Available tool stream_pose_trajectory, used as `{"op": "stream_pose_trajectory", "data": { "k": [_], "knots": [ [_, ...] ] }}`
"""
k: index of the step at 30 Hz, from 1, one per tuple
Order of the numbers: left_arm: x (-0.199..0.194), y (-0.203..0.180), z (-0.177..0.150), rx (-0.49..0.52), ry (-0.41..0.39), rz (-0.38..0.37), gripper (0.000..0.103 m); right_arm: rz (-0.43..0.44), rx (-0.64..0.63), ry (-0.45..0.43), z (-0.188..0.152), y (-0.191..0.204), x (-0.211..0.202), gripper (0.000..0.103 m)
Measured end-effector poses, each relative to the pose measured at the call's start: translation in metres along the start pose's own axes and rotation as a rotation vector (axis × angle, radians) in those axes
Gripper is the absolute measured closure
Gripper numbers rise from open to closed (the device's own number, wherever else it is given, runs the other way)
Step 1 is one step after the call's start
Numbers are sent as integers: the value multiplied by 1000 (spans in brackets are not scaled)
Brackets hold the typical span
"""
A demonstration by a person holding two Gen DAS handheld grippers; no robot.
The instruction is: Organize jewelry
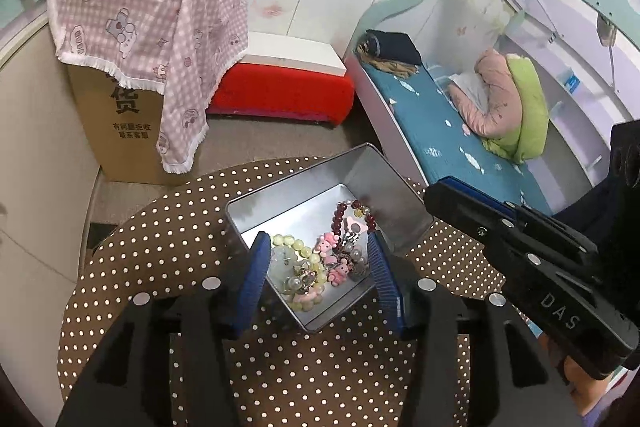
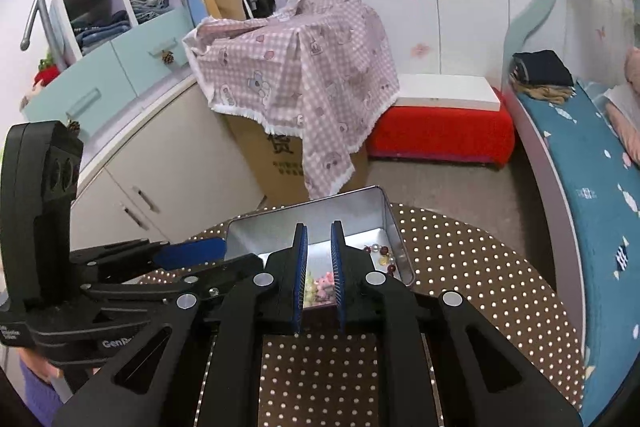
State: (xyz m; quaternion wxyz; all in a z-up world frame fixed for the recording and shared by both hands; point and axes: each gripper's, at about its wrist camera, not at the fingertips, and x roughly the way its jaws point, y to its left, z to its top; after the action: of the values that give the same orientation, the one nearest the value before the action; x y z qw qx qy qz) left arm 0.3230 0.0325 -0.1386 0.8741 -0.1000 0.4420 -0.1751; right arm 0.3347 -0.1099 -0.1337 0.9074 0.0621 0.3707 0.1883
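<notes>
An open silver tin box (image 1: 394,195) stands on the round brown polka-dot table (image 1: 160,251). Inside lies jewelry: a dark red bead bracelet (image 1: 340,217), a pale green bead bracelet (image 1: 298,247) and pink charms (image 1: 326,245). My left gripper (image 1: 318,247) is open, its blue pads on either side of the tin's near corner. In the right wrist view the tin (image 2: 394,223) lies just ahead of my right gripper (image 2: 319,231), which is open by a narrow gap and empty. The right gripper also shows in the left wrist view (image 1: 444,187), beside the tin's right wall.
A cardboard box under a pink checked cloth (image 1: 152,11) stands beyond the table. A red stool (image 1: 280,91) sits by the wall. A bed with a blue sheet (image 1: 448,131) is at the right. Cabinets (image 2: 160,163) are at the left.
</notes>
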Motion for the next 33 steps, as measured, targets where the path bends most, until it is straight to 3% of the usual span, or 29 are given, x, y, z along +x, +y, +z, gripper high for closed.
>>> {"op": "stream_pose_trajectory", "data": {
  "k": [2,4,5,9,12,20,23,33],
  "knots": [
    [-8,0,-1,-5,-20,11,47,-4,5,-6,0,1,-5,86],
    [-18,-1,-4,-1,-54,48,38,-13,6,-17,-1,1,-14,67],
    [-24,-3,-6,8,-75,71,38,-22,11,-29,-3,2,-20,49],
    [-45,-7,-15,29,-122,133,26,-42,0,-53,-9,8,-44,47],
    [-61,-12,-26,48,-161,189,26,-55,-14,-62,-20,16,-63,41],
    [-113,-29,-62,71,-252,237,18,-102,-75,-111,-50,50,-119,32],
    [-135,-37,-76,79,-301,237,8,-123,-92,-134,-61,63,-140,31],
    [-194,-65,-115,122,-438,289,8,-178,-121,-244,-90,92,-210,25]
  ]
}}
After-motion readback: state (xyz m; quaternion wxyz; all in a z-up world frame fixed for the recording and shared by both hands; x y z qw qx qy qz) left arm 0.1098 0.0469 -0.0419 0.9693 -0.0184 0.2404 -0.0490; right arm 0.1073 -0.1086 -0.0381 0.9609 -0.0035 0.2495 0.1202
